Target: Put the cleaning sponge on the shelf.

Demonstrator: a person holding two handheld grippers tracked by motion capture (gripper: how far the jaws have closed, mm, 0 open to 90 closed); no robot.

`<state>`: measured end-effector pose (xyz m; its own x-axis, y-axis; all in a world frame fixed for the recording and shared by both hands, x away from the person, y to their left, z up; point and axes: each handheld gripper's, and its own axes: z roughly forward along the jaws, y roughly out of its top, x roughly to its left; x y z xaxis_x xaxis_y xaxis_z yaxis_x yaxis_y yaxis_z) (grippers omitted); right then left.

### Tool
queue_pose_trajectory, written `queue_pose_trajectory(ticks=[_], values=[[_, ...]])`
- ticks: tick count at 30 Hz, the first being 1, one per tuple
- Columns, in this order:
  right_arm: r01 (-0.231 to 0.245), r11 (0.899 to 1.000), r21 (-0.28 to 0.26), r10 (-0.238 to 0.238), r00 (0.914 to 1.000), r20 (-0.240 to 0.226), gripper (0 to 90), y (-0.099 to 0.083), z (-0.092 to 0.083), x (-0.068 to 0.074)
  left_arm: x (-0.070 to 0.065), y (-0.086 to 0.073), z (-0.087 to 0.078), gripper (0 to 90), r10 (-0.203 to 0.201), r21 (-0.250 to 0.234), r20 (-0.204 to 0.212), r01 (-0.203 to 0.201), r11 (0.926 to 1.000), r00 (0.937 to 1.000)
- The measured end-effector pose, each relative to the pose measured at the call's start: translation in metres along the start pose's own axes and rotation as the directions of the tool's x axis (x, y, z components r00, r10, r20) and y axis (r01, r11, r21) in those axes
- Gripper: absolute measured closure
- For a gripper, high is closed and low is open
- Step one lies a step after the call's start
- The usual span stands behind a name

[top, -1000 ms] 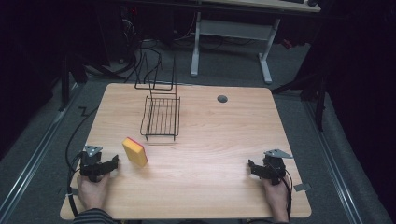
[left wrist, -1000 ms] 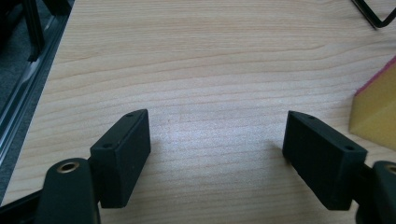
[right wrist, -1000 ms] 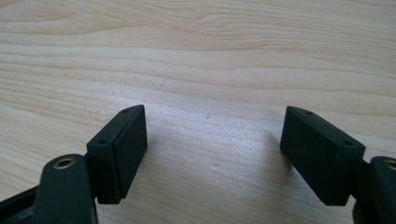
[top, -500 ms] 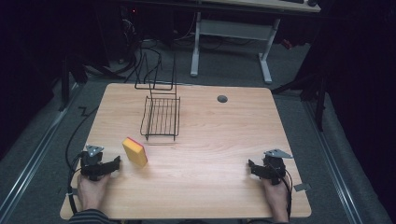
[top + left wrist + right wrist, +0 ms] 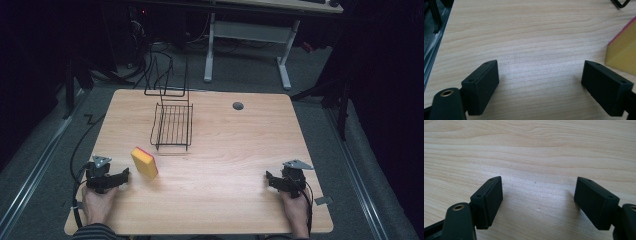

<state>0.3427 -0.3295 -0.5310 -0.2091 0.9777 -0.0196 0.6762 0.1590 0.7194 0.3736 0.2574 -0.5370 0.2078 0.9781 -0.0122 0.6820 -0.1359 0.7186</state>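
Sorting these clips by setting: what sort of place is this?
Probably a lab or workshop, not a home: a bare wooden table on grey carpet, loose cables on the floor behind it, and another desk frame in the dark background.

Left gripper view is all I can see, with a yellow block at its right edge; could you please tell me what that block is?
Observer: It is a yellow rectangular sponge with a pink layer, standing on edge on the light wooden table, just beyond the left hand-held gripper. That gripper's jaws have just been opening, with nothing between them.
Operator: Thank you. What does the black wire at my top edge belong to?
Observer: It belongs to a black wire rack, which sits farther back on the table than the sponge.
Operator: And where is the other gripper, please?
Observer: The right hand-held gripper rests near the table's front right corner, jaws open over bare wood.
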Motion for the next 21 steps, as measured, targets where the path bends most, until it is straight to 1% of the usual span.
queue_pose_trajectory(ticks=[5, 14, 16, 21], values=[[0.0, 1.0, 0.0, 0.0, 1.0, 0.0, 23.2, 0.0, 0.0, 0.0, 0.001, -0.001, -0.003, 14.9, 0.005, 0.003, -0.001, -0.005, 1.0, 1.0], [0.003, 1.0, 0.002, -0.003, 1.0, 0.001, 23.2, 0.0, 0.0, 0.0, 0.003, -0.004, -0.013, 14.4, -0.002, -0.011, 0.02, 0.003, 0.9999, 0.9998], [0.003, 1.0, 0.002, -0.003, 1.0, 0.0, 23.2, 0.0, 0.0, 0.0, 0.004, -0.005, -0.016, 14.3, -0.013, -0.023, 0.026, 0.013, 0.9997, 0.9996], [0.003, 1.0, 0.002, -0.003, 1.0, 0.0, 23.2, 0.0, 0.0, 0.0, 0.005, -0.007, -0.026, 14.3, -0.012, -0.036, 0.027, 0.013, 0.9993, 0.9996]])
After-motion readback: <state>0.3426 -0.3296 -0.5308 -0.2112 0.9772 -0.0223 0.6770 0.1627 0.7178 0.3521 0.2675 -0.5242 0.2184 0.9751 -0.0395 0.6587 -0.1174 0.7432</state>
